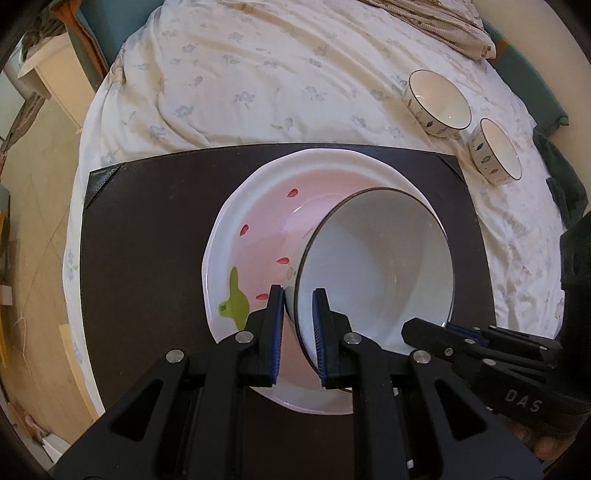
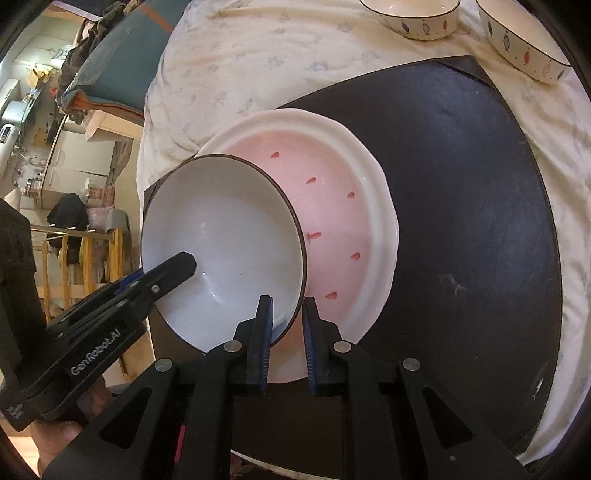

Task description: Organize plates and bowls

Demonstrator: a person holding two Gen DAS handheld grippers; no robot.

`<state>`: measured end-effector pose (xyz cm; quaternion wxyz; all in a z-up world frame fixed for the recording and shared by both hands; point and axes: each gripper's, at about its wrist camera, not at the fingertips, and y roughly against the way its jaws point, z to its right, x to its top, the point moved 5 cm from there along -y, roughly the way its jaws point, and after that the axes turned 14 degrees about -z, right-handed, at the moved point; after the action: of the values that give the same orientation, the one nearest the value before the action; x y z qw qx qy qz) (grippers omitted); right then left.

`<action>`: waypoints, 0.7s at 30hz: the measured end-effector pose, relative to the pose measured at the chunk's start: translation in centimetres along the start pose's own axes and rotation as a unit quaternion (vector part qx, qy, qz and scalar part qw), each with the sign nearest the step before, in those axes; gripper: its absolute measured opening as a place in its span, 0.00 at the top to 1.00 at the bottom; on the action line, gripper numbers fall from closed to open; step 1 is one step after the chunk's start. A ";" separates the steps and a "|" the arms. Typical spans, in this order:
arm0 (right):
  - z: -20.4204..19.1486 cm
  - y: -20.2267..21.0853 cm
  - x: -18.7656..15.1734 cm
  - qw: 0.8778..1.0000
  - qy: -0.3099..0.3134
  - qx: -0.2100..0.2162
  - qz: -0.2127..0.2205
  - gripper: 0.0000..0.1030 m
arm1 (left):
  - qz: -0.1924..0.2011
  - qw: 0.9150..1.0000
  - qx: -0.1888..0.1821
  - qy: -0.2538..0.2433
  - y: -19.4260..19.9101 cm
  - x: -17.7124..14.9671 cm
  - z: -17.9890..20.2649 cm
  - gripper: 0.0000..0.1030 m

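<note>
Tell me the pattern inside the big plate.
Pink plate with a white rim, red seed-like marks and a green stem shape; clearest in the left wrist view.

White bowl [image 1: 376,273] covers the right part of the pink plate [image 1: 258,229]; the contact underneath can't be seen in either view. The bowl's outer wall is almost fully out of sight, so its pattern is unreadable here. Left gripper [image 1: 298,306] bodies block the plate's near rim and the mat [image 1: 147,258] below it. Right gripper [image 2: 287,314] does the same in its own view. The top edge of the right wrist view cuts off both small bowls: near one [image 2: 524,40] and far one [image 2: 413,18]. Room clutter at that view's left is too small and warped to identify.
</note>
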<state>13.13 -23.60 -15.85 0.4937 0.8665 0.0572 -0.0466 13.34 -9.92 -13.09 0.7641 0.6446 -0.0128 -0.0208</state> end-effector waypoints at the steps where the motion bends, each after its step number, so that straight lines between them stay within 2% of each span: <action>1: 0.0 0.1 0.1 1.000 -0.002 0.002 0.002 0.82 | -0.001 1.000 -0.001 0.002 -0.1 0.0 -0.1 0.88; 15: -0.2 0.7 1.3 1.000 -0.010 0.021 0.015 0.76 | -0.016 0.999 -0.024 0.027 -0.8 0.9 -0.8 0.88; 21: -0.4 0.5 1.4 1.000 -0.008 0.022 0.017 0.76 | -0.019 1.000 -0.014 0.021 -0.9 0.8 -0.8 0.87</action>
<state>14.64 -23.43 -15.39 0.4754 0.8777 0.0372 -0.0467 14.22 -9.29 -14.11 0.7724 0.6345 0.0160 -0.0218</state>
